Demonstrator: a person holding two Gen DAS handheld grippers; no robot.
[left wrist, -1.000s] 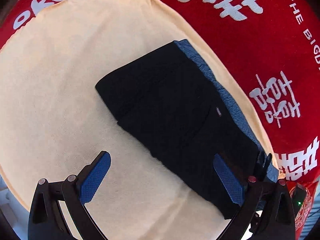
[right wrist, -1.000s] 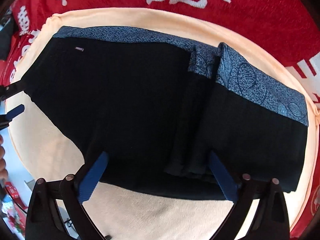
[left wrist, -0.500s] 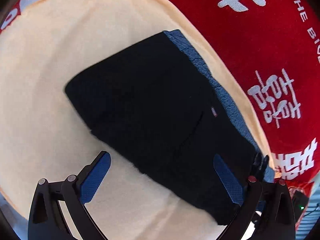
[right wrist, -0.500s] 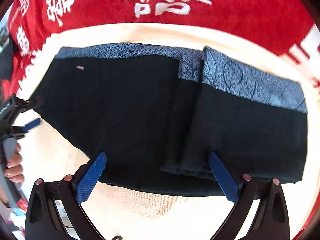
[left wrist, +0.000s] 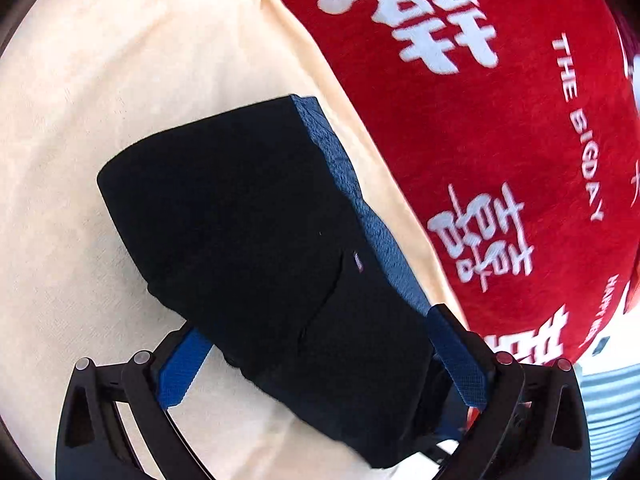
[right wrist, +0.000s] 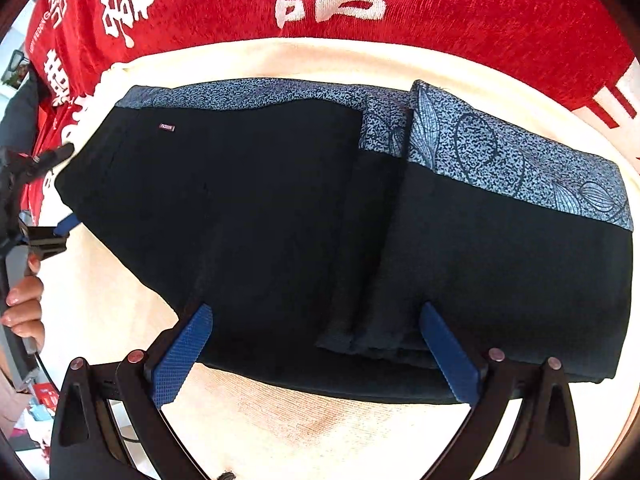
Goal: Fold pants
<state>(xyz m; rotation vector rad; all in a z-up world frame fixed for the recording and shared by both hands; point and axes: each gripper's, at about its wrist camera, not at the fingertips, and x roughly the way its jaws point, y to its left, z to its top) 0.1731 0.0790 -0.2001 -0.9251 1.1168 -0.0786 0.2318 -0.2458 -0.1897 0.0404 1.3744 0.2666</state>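
Black pants [right wrist: 280, 220] with a blue patterned waistband [right wrist: 500, 152] lie folded on a cream cloth [right wrist: 300, 432]; one part overlaps the other near the middle. My right gripper [right wrist: 316, 352] is open, its blue fingers [right wrist: 182, 354] over the near black edge. In the left wrist view the pants [left wrist: 248, 220] run away from me. My left gripper [left wrist: 320, 360] is open and straddles their near end, the cloth covering its fingertips [left wrist: 458, 356]. The left gripper [right wrist: 44, 200] also shows at the pants' left end in the right wrist view.
A red blanket [left wrist: 480, 120] with white characters lies under the cream cloth [left wrist: 100, 80] and borders it at the back [right wrist: 480, 8]. A person's hand [right wrist: 24, 308] shows at the left edge. The cream cloth's edge runs close behind the waistband.
My left gripper has moved forward until the pants' near end sits between its open fingers. My right gripper has shifted only slightly and stays open over the near edge.
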